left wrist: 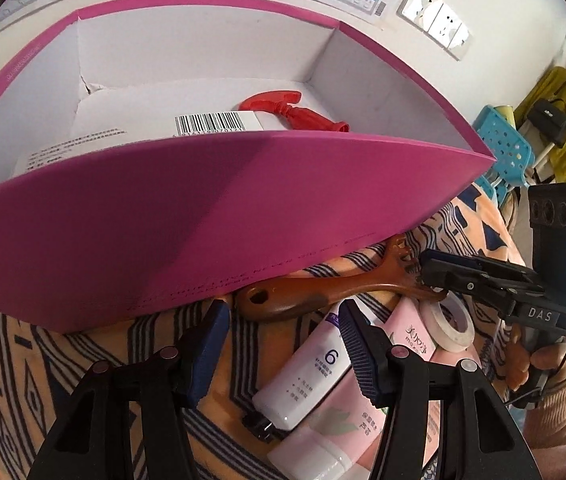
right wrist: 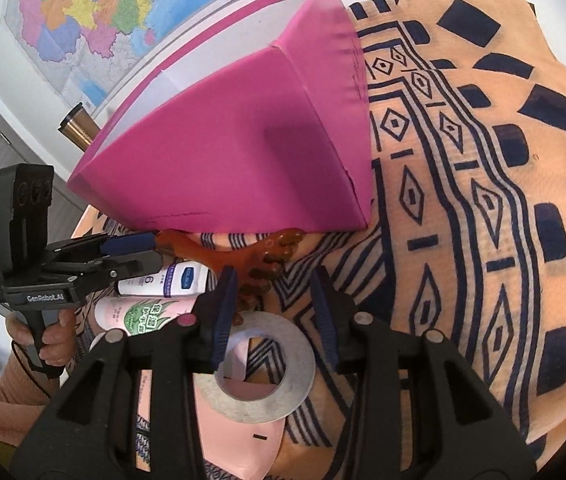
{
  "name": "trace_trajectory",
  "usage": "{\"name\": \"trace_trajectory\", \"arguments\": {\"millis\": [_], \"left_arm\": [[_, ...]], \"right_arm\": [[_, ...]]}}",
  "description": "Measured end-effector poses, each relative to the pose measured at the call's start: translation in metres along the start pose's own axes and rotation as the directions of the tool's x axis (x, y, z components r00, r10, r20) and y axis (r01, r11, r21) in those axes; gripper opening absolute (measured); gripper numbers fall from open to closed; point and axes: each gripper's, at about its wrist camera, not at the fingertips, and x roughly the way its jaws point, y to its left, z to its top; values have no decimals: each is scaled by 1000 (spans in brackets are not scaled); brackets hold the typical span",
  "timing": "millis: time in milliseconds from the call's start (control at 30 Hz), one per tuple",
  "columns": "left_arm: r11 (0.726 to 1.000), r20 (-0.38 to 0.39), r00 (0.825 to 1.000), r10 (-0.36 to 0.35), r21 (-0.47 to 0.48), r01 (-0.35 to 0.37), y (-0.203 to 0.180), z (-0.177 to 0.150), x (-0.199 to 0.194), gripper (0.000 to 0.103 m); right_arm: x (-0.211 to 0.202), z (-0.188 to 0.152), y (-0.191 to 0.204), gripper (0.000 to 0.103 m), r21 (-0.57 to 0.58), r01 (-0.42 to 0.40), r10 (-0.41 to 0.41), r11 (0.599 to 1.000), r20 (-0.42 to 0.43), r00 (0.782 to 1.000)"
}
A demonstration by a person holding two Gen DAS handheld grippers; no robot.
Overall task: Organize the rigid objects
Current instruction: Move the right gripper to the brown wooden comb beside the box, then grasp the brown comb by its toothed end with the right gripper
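A magenta box (left wrist: 243,208) (right wrist: 223,160) with white inner walls stands on the cloth; inside lies a white spray bottle (left wrist: 211,124) with a red trigger (left wrist: 295,112). Against its near wall lies a brown wooden comb (left wrist: 323,288) (right wrist: 235,256). Beside the comb are a white tube (left wrist: 315,368) (right wrist: 171,280), pink tubes (left wrist: 411,332) (right wrist: 135,312) and a tape roll (left wrist: 451,328) (right wrist: 267,396). My left gripper (left wrist: 283,352) (right wrist: 143,252) is open just short of the comb's handle, above the white tube. My right gripper (right wrist: 273,312) (left wrist: 429,270) is open at the comb's toothed head, over the tape roll.
An orange cloth (right wrist: 483,160) with dark-blue patterns covers the surface and stretches right of the box. A wall map (right wrist: 83,20) and sockets (left wrist: 435,20) are behind. A brass tube (right wrist: 79,124) sticks out behind the box. A blue stool (left wrist: 499,140) stands beyond. A person's hands (left wrist: 531,364) (right wrist: 51,336) hold both handles.
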Motion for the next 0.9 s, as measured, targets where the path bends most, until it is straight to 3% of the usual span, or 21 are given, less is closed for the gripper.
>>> {"name": "trace_trajectory", "arguments": {"millis": [400,900], "left_arm": [[1000,-17,1000,-10,26,11,-9,4,6,60],[998,13,998,-58,8,58,-14,-5,-8,60]], "right_arm": [[5,-1,5,37,1,-35,35,999,-8,999],[-8,-6,17,37,-40,2,-1,999,26,1000]]}}
